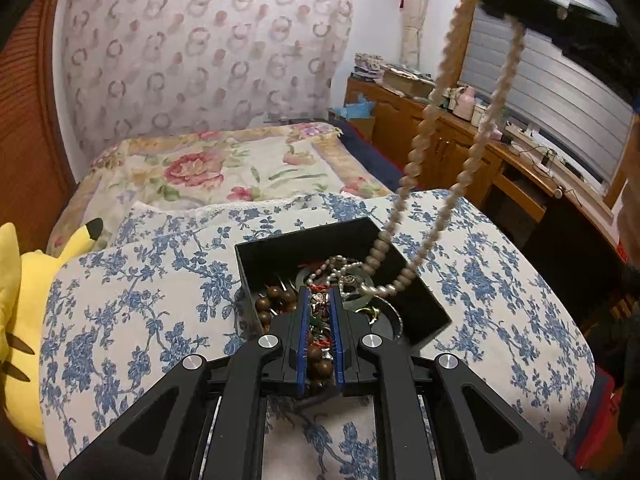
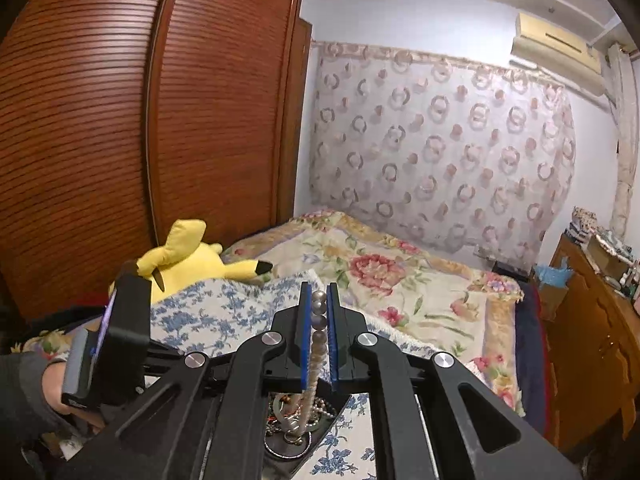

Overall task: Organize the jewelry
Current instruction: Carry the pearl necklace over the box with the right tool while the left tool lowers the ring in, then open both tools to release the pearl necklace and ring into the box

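Here, the right claw (image 2: 319, 312) is clenched on a pearl necklace (image 1: 424, 140) lifted above the black jewelry box (image 1: 420, 312) on the bed, while the left claw (image 1: 320, 312), closed with nothing visibly gripped, hovers nearby; the trailing loop may snag other pieces.

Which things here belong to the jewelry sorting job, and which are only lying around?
Part of the job:
- black box of jewelry
- pearl necklace, lifted by the right tool
- brown wooden beads
- left tool, shut on nothing clear

Just lying about:
- yellow plush toy
- blue floral pillow
- flowered bedspread
- wooden cabinet
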